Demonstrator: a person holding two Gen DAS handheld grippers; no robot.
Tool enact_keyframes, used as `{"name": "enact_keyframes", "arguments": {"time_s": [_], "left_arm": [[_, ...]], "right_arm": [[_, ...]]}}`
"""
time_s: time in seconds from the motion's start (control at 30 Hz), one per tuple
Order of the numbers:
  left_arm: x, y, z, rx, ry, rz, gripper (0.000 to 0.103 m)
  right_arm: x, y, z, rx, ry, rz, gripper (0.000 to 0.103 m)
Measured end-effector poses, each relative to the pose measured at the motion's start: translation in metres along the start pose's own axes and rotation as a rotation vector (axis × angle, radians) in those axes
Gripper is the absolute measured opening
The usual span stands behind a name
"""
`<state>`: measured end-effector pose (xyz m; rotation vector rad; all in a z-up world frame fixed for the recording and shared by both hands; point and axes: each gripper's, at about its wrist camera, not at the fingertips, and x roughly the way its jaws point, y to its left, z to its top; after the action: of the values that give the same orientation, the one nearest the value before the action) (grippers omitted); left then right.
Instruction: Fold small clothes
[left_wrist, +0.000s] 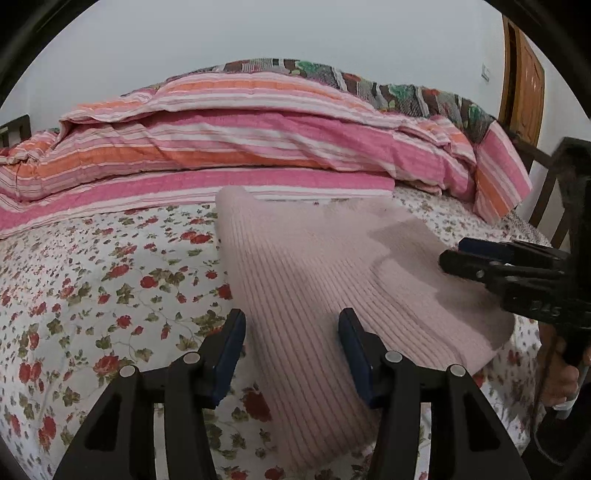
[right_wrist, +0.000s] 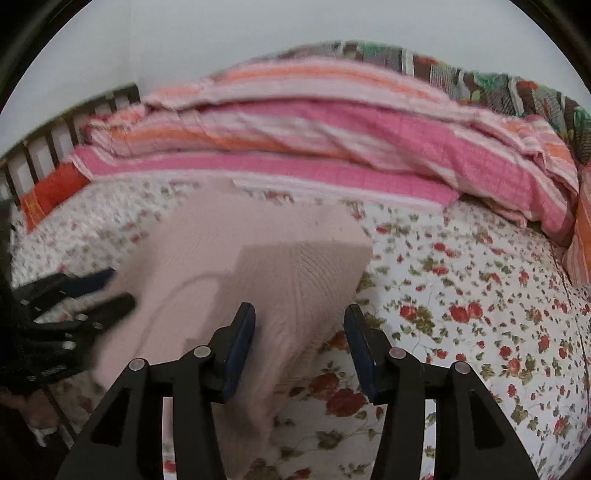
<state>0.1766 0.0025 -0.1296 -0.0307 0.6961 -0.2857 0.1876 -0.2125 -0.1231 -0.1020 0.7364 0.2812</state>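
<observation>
A pale pink ribbed knit garment (left_wrist: 314, 280) lies folded on the floral bedsheet (left_wrist: 92, 280); it also shows in the right wrist view (right_wrist: 229, 273). My left gripper (left_wrist: 291, 325) is open and empty, its fingers astride the garment's near left edge, just above it. My right gripper (right_wrist: 299, 321) is open and empty over the garment's near right edge. The right gripper shows at the right of the left wrist view (left_wrist: 461, 254). The left gripper shows at the left of the right wrist view (right_wrist: 114, 288).
A pink and orange striped quilt (left_wrist: 229, 147) is heaped along the far side of the bed, with a patterned blanket (left_wrist: 399, 92) behind it. A wooden bed rail (right_wrist: 55, 136) stands at far left. A wooden door (left_wrist: 524, 81) is at far right.
</observation>
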Motion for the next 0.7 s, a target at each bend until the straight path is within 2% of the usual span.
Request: {"name": "enact_keyframes", "arguments": {"time_s": [0.13,0.27,0.37,0.5,0.6,0.7], "left_arm": [[-0.012,0.002,-0.001,-0.003,-0.049,-0.001,0.052],[-0.018,0.012,0.002,-0.04,-0.066,0.002,0.052],[-0.021,0.022,0.004,-0.068,-0.069,0.006,0.052],[-0.019,0.033,0.006,-0.117,-0.061,-0.023,0.052],[-0.014,0.036,0.007,-0.135,-0.053,-0.045,0.052],[-0.005,0.033,0.01,-0.138,-0.045,-0.051,0.052]], "right_arm": [[-0.015,0.02,0.003,-0.028,-0.08,0.053,0.05],[-0.004,0.048,-0.01,-0.107,-0.055,0.125,0.05],[0.02,0.057,-0.026,-0.166,0.015,0.082,0.05],[0.019,0.064,-0.041,-0.194,0.011,0.036,0.05],[0.008,0.06,-0.038,-0.168,0.012,0.061,0.05],[-0.01,0.042,-0.025,-0.099,-0.038,0.114,0.049]]}}
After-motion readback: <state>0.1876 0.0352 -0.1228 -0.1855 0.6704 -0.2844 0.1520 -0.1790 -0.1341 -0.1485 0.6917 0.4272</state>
